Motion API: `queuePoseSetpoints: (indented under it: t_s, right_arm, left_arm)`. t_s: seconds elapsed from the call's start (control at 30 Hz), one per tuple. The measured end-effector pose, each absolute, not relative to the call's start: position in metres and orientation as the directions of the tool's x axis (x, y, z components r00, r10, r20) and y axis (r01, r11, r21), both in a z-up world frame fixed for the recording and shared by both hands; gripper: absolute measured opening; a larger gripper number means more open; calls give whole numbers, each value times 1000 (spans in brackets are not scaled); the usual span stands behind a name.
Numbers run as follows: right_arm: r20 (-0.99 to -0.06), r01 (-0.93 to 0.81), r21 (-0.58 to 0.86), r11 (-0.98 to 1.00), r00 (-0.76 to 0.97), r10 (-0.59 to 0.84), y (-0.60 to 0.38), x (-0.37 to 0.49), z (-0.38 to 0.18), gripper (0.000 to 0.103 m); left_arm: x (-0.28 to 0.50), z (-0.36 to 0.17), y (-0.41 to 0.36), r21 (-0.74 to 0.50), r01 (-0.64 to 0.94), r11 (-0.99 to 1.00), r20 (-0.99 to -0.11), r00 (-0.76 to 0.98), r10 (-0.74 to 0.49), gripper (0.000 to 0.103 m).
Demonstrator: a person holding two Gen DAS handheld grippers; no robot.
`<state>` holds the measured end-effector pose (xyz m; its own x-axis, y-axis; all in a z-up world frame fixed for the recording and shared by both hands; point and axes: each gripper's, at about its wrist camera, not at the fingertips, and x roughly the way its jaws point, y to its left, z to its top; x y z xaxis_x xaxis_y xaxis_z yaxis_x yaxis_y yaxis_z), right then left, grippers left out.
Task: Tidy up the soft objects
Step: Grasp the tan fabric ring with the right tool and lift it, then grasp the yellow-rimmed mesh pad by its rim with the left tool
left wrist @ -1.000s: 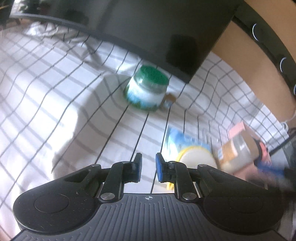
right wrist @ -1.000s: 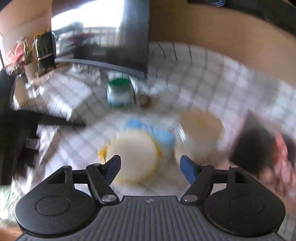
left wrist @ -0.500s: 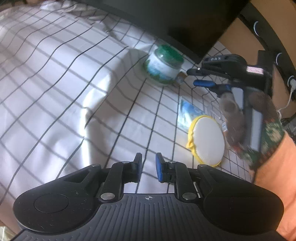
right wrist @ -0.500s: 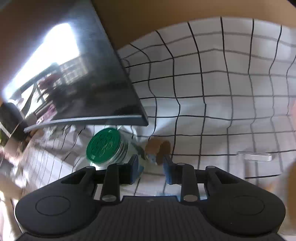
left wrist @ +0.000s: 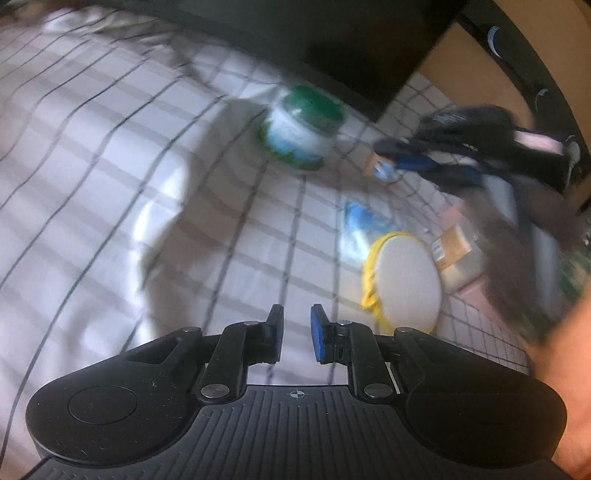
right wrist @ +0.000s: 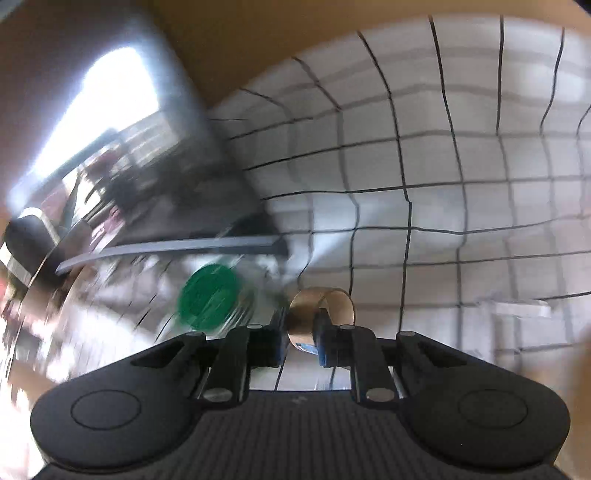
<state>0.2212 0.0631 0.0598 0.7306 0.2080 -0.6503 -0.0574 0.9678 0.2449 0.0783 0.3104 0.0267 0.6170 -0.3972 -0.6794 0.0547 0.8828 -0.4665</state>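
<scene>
A small brown ring-shaped roll [right wrist: 320, 309] sits between the pads of my right gripper [right wrist: 299, 334], which is shut on it just right of a green-lidded jar [right wrist: 208, 297]. In the left wrist view the same right gripper [left wrist: 391, 162] holds the roll [left wrist: 378, 168] beside the jar [left wrist: 301, 131]. My left gripper [left wrist: 295, 330] hangs above the checked cloth [left wrist: 110, 184] with its jaws nearly closed and nothing between them. A round white pad with a yellow rim [left wrist: 404, 278] lies to its right, on a blue packet [left wrist: 364, 227].
A dark monitor [right wrist: 140, 177] stands behind the jar. An orange-labelled bottle [left wrist: 456, 254] and a pink item lie right of the pad. A flat white piece [right wrist: 517, 308] lies on the cloth at right. A brown wall [right wrist: 258, 33] runs behind.
My right gripper has shut on the brown roll beside the jar and lifted it slightly. My left gripper has stayed nearly closed, and its view has shifted a little.
</scene>
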Motion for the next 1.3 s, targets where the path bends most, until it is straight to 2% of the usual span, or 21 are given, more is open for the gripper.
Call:
queuePoseSetpoints:
  t_s: [0.17,0.4,0.57,0.8,0.97,1.1,1.2,1.3]
  right_arm:
    - [-682,-179,69,981,710,177,63,128,75,16]
    - [-742,-106,-205,973,665,-84,25,58,40,16]
    - [-732,-64,-261,963,664,-155,-5,43,27,16]
    - [-733,-115,-261,958,670,-119,-20,41,20,19]
    - [-714,-183,-249,951,698,-53,-14,37,21,54]
    - [-717,-279,-251,927,697,16,9,37,17,54]
    - [-676,-323,-340,883,737,9,30,39,7,53]
    - [-678,-349,-353,868,735,19,39,42,-4,43]
  left_arm:
    - [120,41,275,-455,199,868,-644,600,-475,18]
    - [178,48,205,-353,352,867,-668,553,-497,18]
    - [192,37,172,-268,391,881,-735,508,-449,18]
    - [143,33,161,-223,459,860,-787,436,-436,18]
    - [106,39,172,-214,387,897,-781,484,-394,18]
    - [93,37,193,-253,241,937,-785,515,-345,18]
    - [87,30,209,-296,160,942,-791,512,-336,18]
    - [83,29,219,-362,104,926,-778,514,-361,18]
